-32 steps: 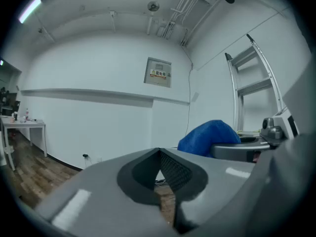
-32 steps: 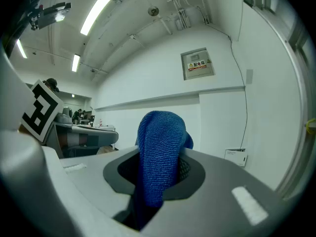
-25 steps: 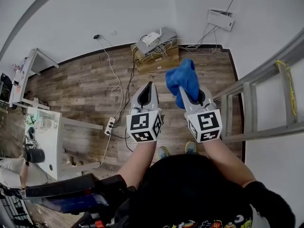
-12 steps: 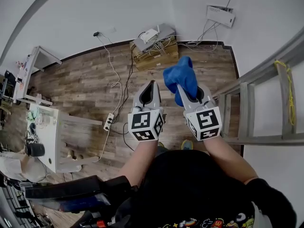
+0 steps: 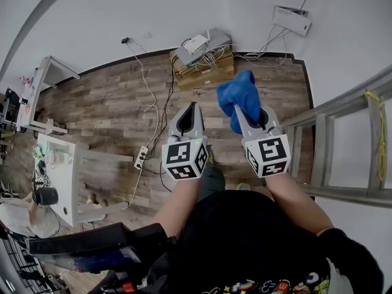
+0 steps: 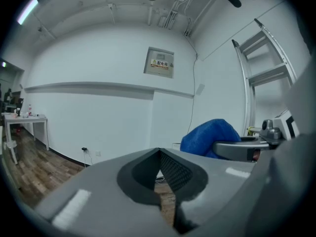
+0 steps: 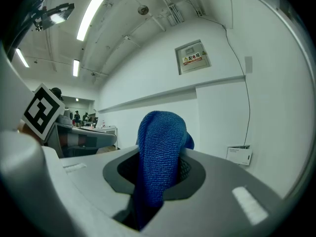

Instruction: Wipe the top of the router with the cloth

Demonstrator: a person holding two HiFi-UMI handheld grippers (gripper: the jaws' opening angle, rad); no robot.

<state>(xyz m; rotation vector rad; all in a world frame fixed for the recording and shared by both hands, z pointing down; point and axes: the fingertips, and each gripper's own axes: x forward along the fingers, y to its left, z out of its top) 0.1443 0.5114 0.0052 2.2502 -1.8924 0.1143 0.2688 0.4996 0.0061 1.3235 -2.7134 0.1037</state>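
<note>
A wood-plank floor (image 5: 110,109) is seen from above, with two hand-held grippers held out side by side. The right hand-held gripper (image 5: 245,117) is clamped on a blue cloth (image 5: 237,94), which bulges up out of the jaws and hangs over their tips. The left hand-held gripper (image 5: 192,110) is closed, with nothing between its jaws.

A cardboard box (image 5: 205,73) stands against the far wall. On top of it lie a white device (image 5: 196,43), judged to be the router, a grey flat unit (image 5: 214,40) and a tangle of cables (image 5: 209,57). What is inside the box cannot be told. A second white box (image 5: 292,20) is fixed to the wall nearby, so which one is the router is not certain. Both are well apart from the grippers, and wiping is not yet begun.

For the approach to go well, the cloth should be gripped firmly, its loose bulge laid flat on the device's top, and the cables avoided.
</note>
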